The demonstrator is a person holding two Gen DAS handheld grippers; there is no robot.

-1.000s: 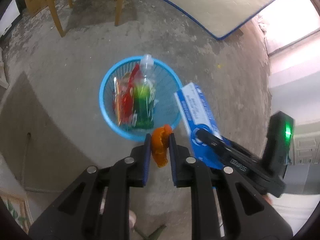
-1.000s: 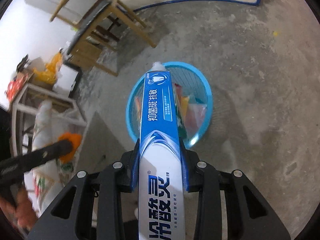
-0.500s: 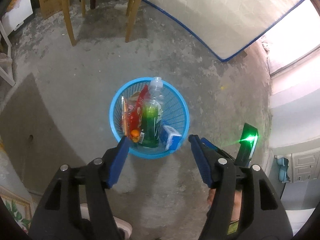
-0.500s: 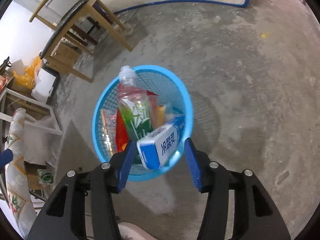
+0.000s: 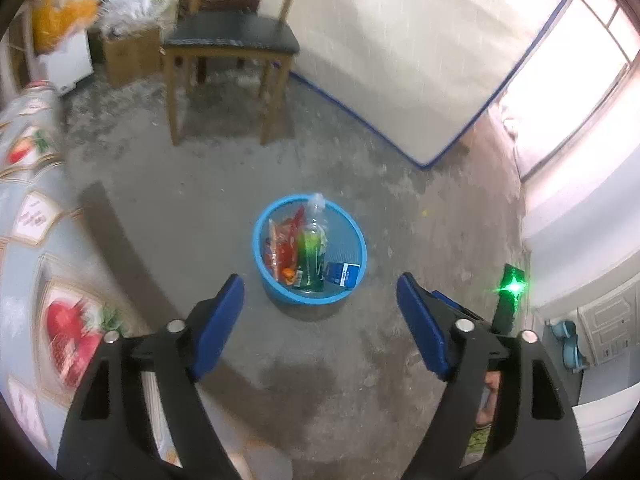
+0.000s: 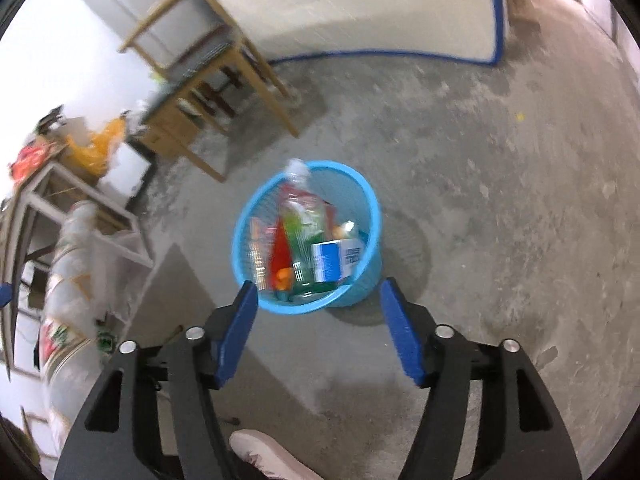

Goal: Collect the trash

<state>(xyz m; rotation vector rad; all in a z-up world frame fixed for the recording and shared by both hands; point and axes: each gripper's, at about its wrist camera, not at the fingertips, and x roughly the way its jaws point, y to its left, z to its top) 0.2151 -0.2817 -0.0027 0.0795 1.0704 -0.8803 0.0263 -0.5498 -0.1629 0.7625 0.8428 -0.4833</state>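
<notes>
A blue mesh basket [image 5: 264, 236] stands on the concrete floor; it also shows in the right wrist view [image 6: 370, 204]. Inside lie a green drink bottle [image 5: 312, 252], red snack wrappers [image 5: 282, 246], a small orange piece [image 5: 289, 274] and a blue-and-white toothpaste box [image 5: 343, 274], also seen in the right wrist view [image 6: 334, 258]. My left gripper [image 5: 320, 320] is open and empty, high above and in front of the basket. My right gripper [image 6: 318, 330] is open and empty, just short of the basket.
A wooden chair with a dark seat [image 5: 230, 46] stands behind the basket. A white mattress with blue edging [image 5: 400, 60] leans on the wall. A patterned cloth [image 5: 36, 240] hangs at the left. Shelves with clutter [image 6: 60, 168] are at the left. A shoe [image 6: 272, 456] is below.
Both grippers opened and dropped their loads: the orange piece and the toothpaste box now lie in the basket. Both grippers have since pulled up and back from the basket.
</notes>
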